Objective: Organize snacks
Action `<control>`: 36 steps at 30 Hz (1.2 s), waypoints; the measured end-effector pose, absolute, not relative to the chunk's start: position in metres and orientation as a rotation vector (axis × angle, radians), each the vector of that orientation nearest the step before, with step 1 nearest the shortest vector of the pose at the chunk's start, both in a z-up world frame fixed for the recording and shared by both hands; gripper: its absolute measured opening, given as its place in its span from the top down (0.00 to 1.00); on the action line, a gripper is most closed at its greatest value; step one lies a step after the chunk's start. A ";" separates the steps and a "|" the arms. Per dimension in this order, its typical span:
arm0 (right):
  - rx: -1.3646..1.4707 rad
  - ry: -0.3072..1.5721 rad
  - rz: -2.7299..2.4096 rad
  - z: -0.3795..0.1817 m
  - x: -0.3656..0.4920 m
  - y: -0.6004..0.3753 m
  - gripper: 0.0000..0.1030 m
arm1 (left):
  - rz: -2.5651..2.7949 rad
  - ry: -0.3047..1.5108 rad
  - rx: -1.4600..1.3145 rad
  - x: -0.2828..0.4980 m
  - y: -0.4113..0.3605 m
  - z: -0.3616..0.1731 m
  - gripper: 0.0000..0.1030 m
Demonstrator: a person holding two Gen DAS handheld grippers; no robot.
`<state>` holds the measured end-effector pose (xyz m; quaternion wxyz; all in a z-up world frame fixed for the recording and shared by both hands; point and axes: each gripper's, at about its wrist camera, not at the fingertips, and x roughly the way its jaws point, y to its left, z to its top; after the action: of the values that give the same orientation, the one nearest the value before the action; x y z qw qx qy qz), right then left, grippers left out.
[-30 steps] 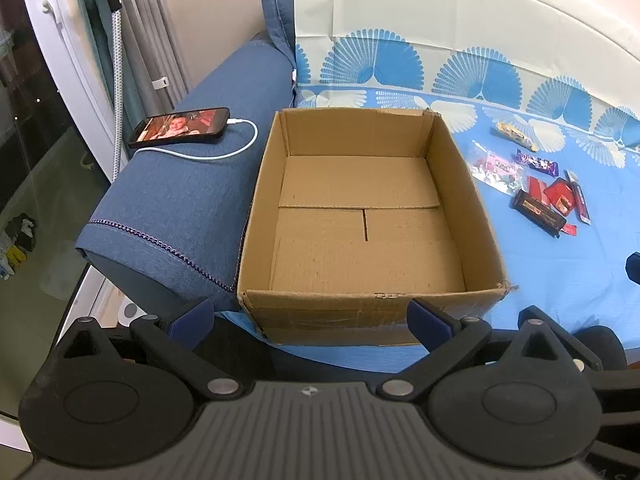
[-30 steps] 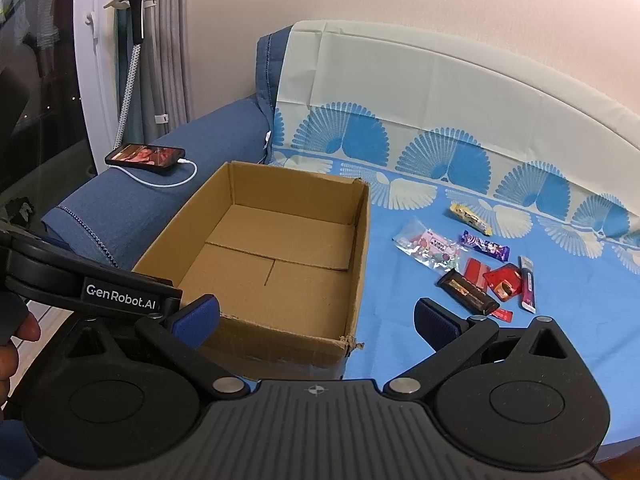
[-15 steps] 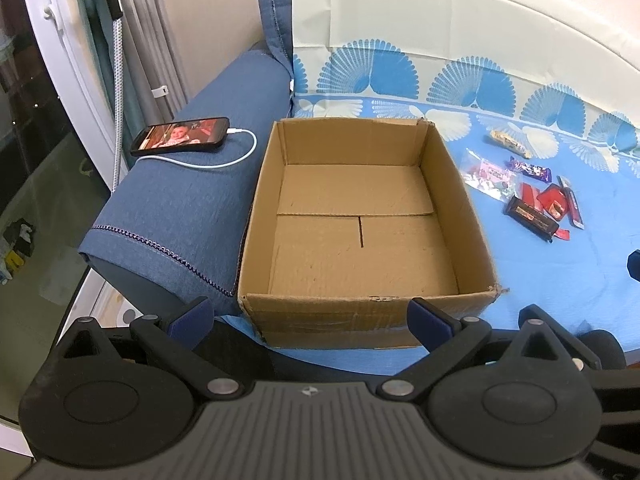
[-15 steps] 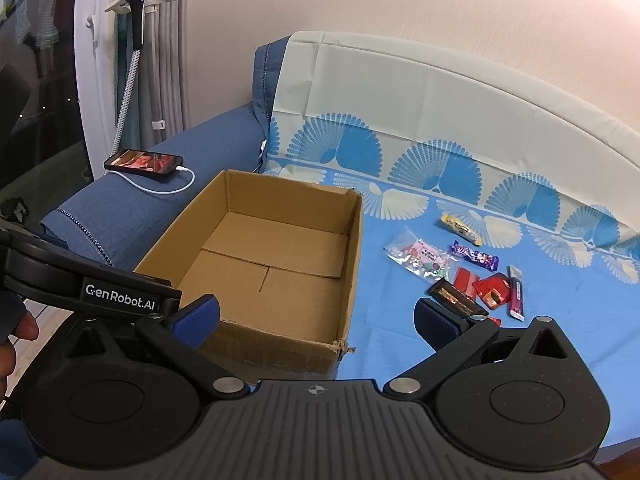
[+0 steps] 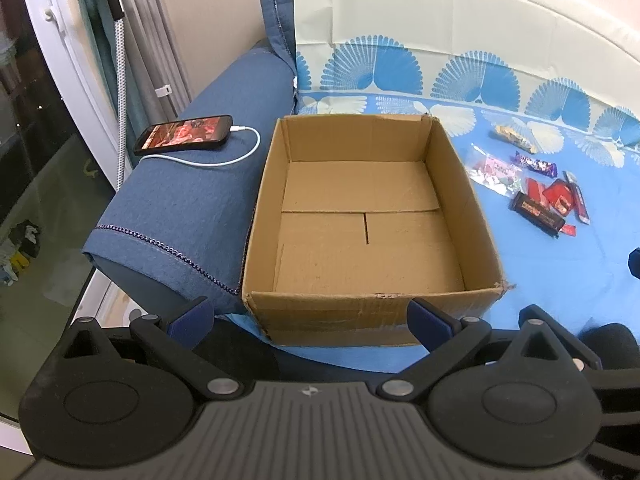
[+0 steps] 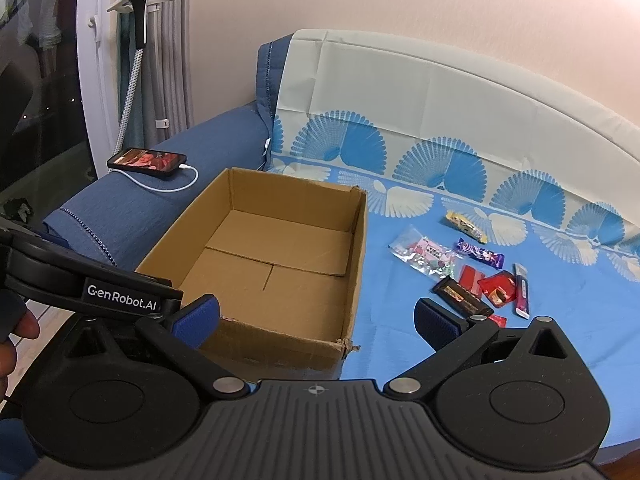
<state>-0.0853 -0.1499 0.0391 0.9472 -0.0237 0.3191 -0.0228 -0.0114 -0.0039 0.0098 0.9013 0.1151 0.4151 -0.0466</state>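
An open, empty cardboard box point(image 5: 368, 240) point(image 6: 272, 264) sits on a sofa seat under a blue patterned cloth. Several small snack packets point(image 5: 536, 184) point(image 6: 468, 268) lie in a loose group on the cloth to the right of the box: a dark bar point(image 6: 460, 296), red wrappers, a purple bar point(image 6: 480, 254), a clear candy bag point(image 6: 424, 254) and a yellow bar point(image 6: 466, 226). My left gripper point(image 5: 310, 316) is open and empty in front of the box's near wall. My right gripper point(image 6: 316, 320) is open and empty, near the box's front right corner.
A phone point(image 5: 184, 134) with a white charging cable lies on the blue sofa armrest point(image 5: 180, 216) left of the box. A garment steamer stand point(image 6: 140, 12) and a glass door are further left. The other gripper point(image 6: 88, 284) shows at the left of the right wrist view.
Both grippers have pulled back and up a little, so the box and snacks look smaller and lower in the views. Nothing was taken hold of.
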 end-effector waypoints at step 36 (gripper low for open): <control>0.189 0.710 -0.252 -0.005 -0.067 -0.254 0.00 | -0.157 0.968 0.362 0.016 -0.068 -0.023 0.00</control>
<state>-0.0668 -0.2535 -0.0047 0.9256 0.0923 0.3459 -0.1230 0.0163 -0.0675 -0.0226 0.8665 0.1730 0.4623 -0.0748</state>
